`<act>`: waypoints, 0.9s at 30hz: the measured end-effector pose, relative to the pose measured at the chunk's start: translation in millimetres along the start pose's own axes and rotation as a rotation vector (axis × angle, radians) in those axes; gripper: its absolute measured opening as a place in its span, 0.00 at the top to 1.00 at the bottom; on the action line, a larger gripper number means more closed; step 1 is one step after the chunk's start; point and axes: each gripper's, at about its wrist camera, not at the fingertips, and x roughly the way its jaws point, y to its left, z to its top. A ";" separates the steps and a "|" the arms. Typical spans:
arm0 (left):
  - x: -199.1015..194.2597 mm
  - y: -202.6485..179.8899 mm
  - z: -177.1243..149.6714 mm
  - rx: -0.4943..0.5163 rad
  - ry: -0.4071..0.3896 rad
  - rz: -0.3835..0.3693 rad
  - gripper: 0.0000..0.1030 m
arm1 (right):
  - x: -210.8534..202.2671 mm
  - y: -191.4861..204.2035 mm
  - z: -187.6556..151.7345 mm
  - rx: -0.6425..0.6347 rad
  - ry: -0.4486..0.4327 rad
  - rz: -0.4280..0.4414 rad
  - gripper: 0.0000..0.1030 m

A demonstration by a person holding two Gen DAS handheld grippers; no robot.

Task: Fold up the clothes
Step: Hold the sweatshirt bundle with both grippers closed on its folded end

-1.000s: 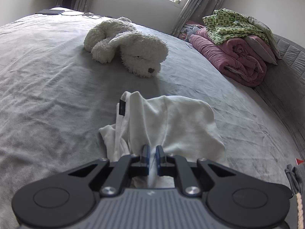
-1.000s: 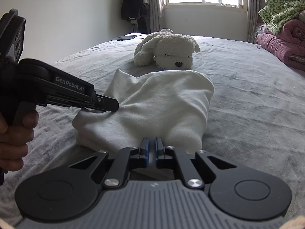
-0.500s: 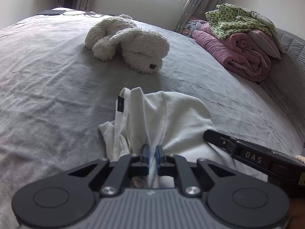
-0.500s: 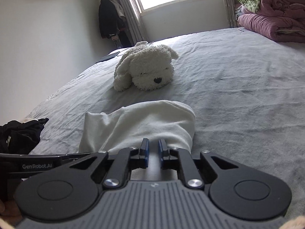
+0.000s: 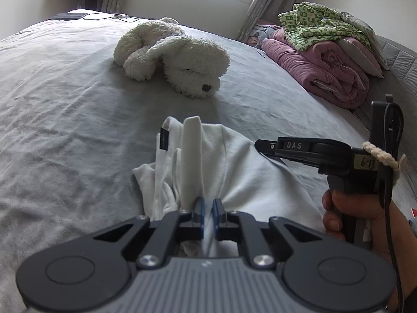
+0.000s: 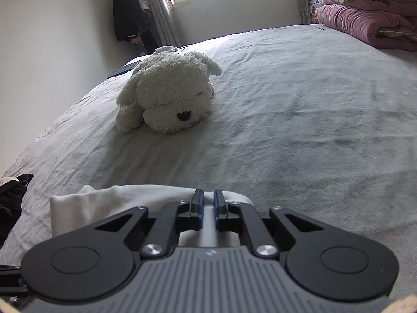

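Now, low in both frames, I keep my left gripper [image 5: 207, 208] and right gripper [image 6: 207, 208] each clamped on the near edge of the white shirt [image 5: 234, 167] bunched on the grey bed [image 5: 65, 120], presumably to carry a fold.

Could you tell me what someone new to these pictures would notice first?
Probably the fluffy white plush dog lying mid-bed on the grey bedspread, facing the cameras. Nearer, the white garment lies bunched, with the left gripper shut on its near edge. At the bed's far right edge sit rolled pink quilts topped with a green patterned cloth.
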 end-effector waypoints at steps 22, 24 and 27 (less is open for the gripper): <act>-0.5 10.6 0.2 -0.062 0.010 -0.047 0.92 | -69.1 30.3 -50.0 -0.129 -0.115 0.039 0.78; -0.7 13.6 0.9 -0.080 0.014 -0.058 0.92 | -72.5 32.6 -54.1 -0.141 -0.115 0.037 0.78; -0.7 15.3 1.4 -0.095 0.017 -0.066 0.92 | -77.4 37.9 -61.1 -0.170 -0.115 0.025 0.78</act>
